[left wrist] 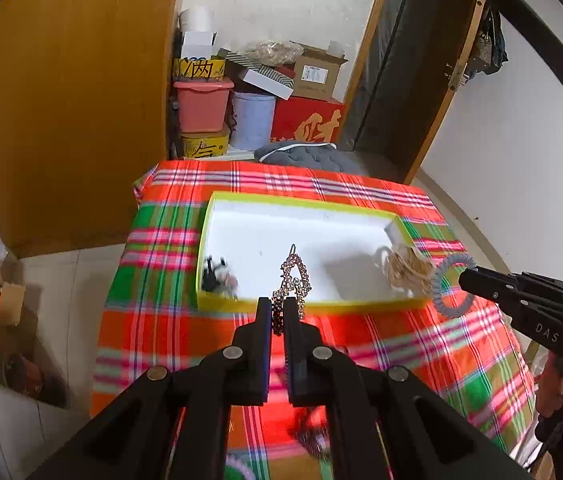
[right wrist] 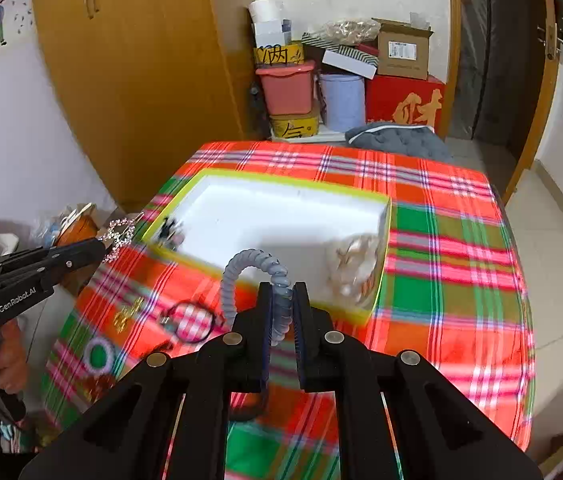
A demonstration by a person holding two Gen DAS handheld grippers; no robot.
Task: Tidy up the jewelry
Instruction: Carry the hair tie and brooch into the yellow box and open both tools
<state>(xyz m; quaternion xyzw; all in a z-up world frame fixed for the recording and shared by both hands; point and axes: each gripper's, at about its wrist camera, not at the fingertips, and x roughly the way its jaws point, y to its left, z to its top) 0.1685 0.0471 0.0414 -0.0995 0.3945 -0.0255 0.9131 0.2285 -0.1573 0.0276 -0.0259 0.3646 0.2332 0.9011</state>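
Your left gripper [left wrist: 278, 307] was clamped on a rhinestone triangular hair clip [left wrist: 294, 280], your right gripper [right wrist: 281, 298] on a grey spiral hair tie [right wrist: 241, 270]; the yellow-rimmed white box [left wrist: 241, 302] lay just ahead. "GenRobot.AI" marked the left.

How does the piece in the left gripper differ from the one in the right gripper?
The rhinestone hair clip in the left gripper is a rigid, sparkly, pointed loop; the spiral hair tie in the right gripper is a smooth grey-blue coiled ring. The clip is narrow, the tie round and thicker. Both are pinched between shut fingers, held near the white tray.
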